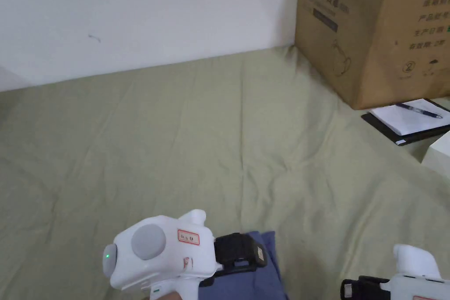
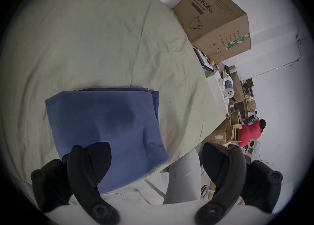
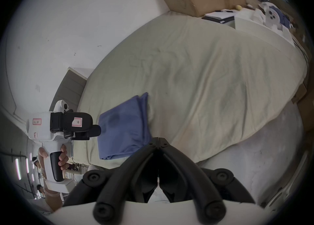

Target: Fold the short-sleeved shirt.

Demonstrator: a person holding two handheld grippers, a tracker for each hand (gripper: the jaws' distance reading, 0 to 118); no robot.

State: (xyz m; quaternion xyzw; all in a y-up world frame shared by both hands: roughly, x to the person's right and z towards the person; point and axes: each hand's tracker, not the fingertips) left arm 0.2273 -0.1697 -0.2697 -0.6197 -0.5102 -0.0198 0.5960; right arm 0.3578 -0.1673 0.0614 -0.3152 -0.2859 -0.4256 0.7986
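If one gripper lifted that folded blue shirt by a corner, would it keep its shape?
Probably not. The blue shirt is soft cloth in loose layers, so it would likely droop and unfold. It looks light, and might slide easily on the green sheet.

I see a plain white wall (image 1: pixel 145 11) behind the counter (image 1: pixel 219 138). An olive-green sheet covers the counter. A cardboard box (image 1: pixel 373 28) stands at the far right.

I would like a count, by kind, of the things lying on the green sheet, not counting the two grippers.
Folded blue shirt: 1
Cardboard box: 1
Black clipboard with white paper: 1
Blue pen: 1
White box, cut off at the head view's edge: 1
Total: 5
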